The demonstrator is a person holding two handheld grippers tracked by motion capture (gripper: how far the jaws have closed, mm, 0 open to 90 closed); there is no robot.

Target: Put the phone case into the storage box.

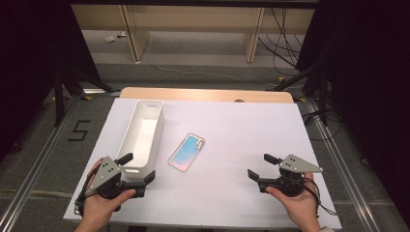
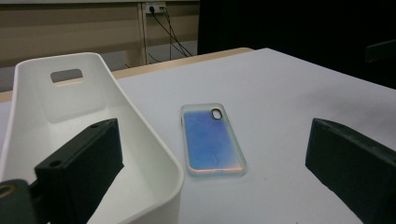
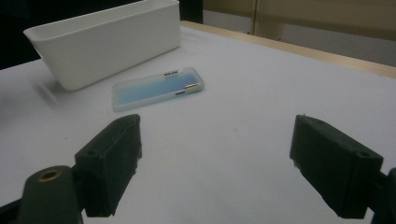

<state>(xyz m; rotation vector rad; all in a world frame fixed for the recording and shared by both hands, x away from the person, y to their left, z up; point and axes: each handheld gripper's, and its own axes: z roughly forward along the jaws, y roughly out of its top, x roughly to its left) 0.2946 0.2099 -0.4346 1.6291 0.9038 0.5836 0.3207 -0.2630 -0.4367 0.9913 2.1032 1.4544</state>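
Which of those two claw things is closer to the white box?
The left gripper. Its open jaws straddle the near end of the box, one jaw over its inside. The right gripper sits well off, beyond the phone case.

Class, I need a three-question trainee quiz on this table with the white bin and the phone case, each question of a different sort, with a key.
1. True or false: the phone case lies inside the white bin.
2. Which tool is nearer the bin: A, the left tool, or B, the right tool?
3. Fill in: both tools have their jaws ____.

Key: 1 false, the case lies flat on the white table beside the bin. 2 A, one jaw is over the bin's near end. 3 open.
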